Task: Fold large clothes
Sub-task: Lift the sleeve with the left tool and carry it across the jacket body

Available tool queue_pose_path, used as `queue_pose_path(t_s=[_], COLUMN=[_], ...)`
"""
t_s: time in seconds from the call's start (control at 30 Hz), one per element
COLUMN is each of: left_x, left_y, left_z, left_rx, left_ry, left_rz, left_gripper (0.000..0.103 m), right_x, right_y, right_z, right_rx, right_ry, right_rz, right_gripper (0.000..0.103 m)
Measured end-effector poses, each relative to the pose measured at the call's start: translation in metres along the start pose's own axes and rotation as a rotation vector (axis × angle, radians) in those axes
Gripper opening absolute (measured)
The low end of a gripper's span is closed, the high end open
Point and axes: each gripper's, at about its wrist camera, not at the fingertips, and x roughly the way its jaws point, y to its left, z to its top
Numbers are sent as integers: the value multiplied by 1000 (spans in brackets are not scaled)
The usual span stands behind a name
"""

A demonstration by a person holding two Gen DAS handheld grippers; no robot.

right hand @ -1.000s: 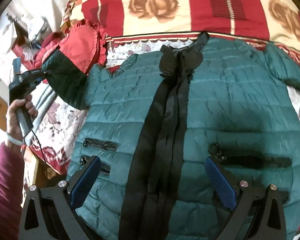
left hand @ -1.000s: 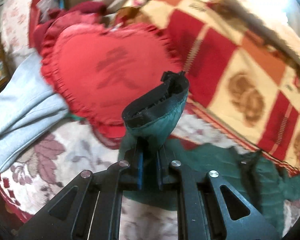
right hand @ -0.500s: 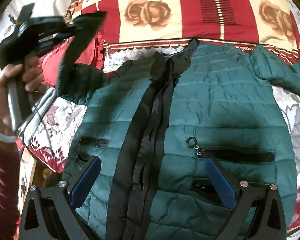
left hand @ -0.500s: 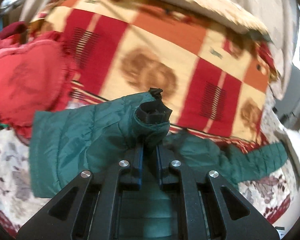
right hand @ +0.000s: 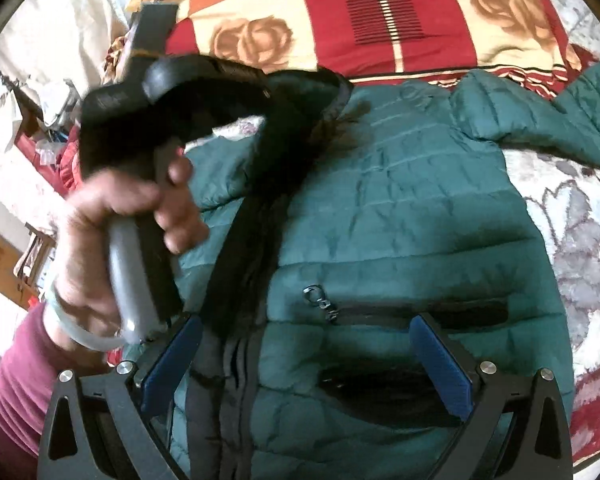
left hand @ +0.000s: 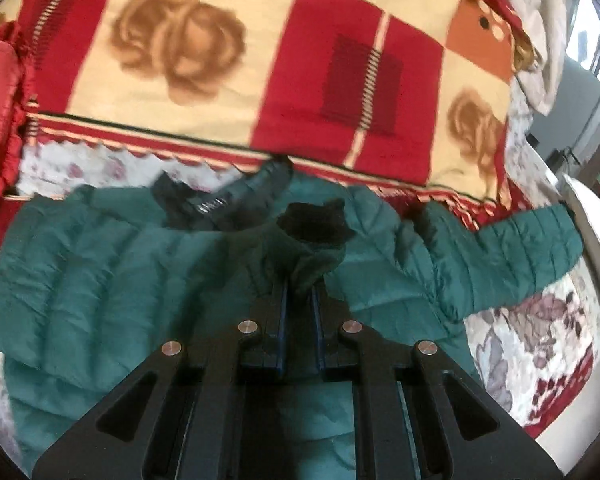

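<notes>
A teal quilted jacket (right hand: 400, 208) is lying front-up on the floral bedsheet (right hand: 572, 216), its collar just below the red-and-cream checked blanket (left hand: 228, 52). One sleeve cuff (left hand: 312, 232), black-lined and puffy, is bunching over the jacket's chest, clenched between the left gripper (left hand: 300, 300). A hand (right hand: 128, 216) in a maroon sleeve is gripping that tool's grey handle, tilting it downward. The right gripper (right hand: 306, 364) is hovering released, blue pads wide apart, above the zippered pockets.

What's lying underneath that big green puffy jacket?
The green quilted jacket lies on a white bedspread with purple and red flowers, seen around its edges. Whatever is directly beneath the jacket is covered.
</notes>
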Motion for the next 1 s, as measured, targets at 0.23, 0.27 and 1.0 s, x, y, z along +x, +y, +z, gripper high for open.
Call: queue_pose_path(t_s=[0.23, 0.27, 1.0], left_x=[4, 1, -119], left_y=[7, 14, 191], left_z=[-8, -8, -81], left_rx=[-60, -95, -371], left_ry=[41, 47, -112], left_rz=[-108, -141, 196], left_gripper=[10, 13, 59], right_x=[-4, -5, 90], right_y=[-12, -10, -2], right_z=[2, 2, 105], right_rx=[59, 53, 217], right_ry=[0, -2, 58], right_rz=[7, 7, -10], right_gripper=[103, 103, 103])
